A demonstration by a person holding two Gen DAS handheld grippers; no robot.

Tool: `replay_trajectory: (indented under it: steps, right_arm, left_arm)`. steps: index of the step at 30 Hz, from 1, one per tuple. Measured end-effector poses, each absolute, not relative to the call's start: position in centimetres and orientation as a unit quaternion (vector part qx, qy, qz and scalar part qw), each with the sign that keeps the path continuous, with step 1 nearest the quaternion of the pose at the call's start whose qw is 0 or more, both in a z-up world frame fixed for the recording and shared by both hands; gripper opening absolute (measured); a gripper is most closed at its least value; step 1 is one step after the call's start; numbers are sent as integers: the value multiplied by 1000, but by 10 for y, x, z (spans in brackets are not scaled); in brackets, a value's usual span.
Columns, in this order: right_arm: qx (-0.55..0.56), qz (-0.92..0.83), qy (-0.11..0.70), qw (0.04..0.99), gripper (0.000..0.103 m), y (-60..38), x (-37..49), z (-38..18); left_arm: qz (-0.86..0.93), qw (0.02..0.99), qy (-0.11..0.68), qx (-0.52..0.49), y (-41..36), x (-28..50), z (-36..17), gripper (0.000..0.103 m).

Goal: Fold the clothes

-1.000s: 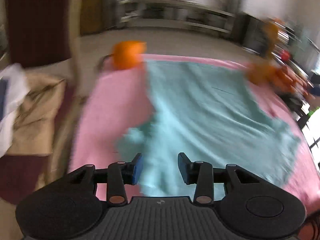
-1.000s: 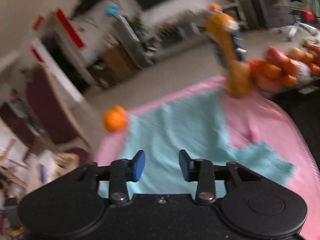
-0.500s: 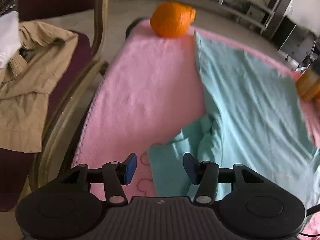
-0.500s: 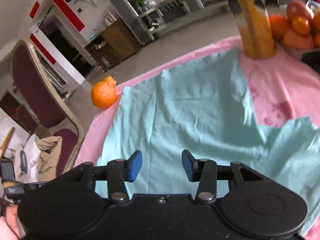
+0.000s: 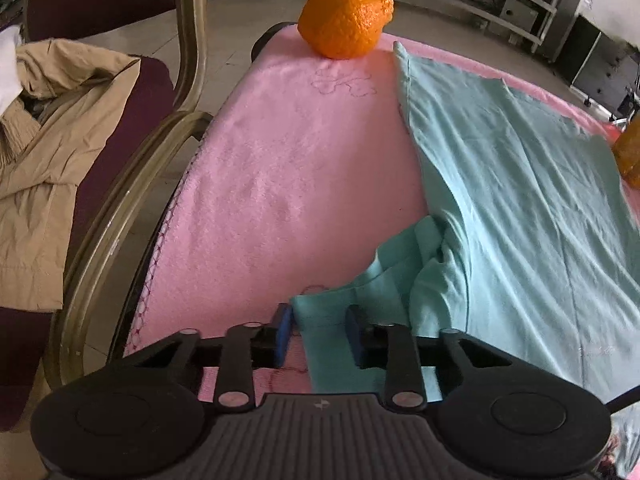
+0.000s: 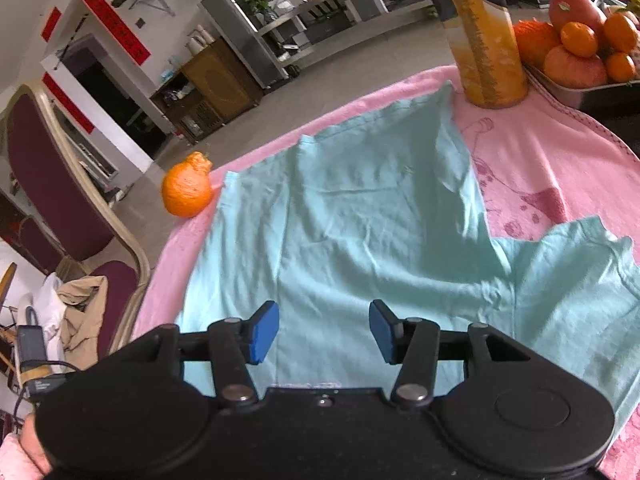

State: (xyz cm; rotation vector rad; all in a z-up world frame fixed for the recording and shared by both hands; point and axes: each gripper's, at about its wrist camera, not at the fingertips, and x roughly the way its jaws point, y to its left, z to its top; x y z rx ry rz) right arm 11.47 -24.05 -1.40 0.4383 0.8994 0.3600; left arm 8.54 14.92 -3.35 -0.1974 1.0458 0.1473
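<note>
The black right gripper [image 6: 323, 332], its blue-padded jaws apart, hangs over a mint-green cotton T-shirt [image 6: 360, 240] spread on a pink towel-covered table [image 6: 560, 160] beside a knobbly orange [image 6: 186, 190].

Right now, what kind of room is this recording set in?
Probably a dining hall or canteen used as a work space, not a home: banquet chairs, steel counters along the far wall, and a fruit tray on the pink-covered table.

A large hall-like room, perhaps a canteen: maroon-upholstered banquet chair with gold frame [image 6: 60, 184], long stainless-steel shelving [image 6: 320, 12], red paper banners around a doorway [image 6: 116, 24], bare grey floor [image 6: 340, 68].
</note>
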Motion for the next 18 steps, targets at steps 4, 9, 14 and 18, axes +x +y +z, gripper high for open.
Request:
replay_trajectory:
  steps: [4, 9, 14, 18]
  right_arm:
    - [202, 157, 439, 862, 50, -241, 116, -20]
    - [189, 137, 459, 857, 50, -243, 121, -30]
    - [185, 116, 476, 852, 50, -245, 125, -40]
    - [177, 108, 489, 847, 50, -245, 125, -46]
  left_arm:
    - [84, 863, 487, -106, 150, 82, -29, 1]
    - [148, 879, 451, -42, 137, 69, -11, 1]
    - [256, 859, 444, -1, 143, 53, -8, 1]
    - [306, 834, 459, -5, 154, 47, -16, 3]
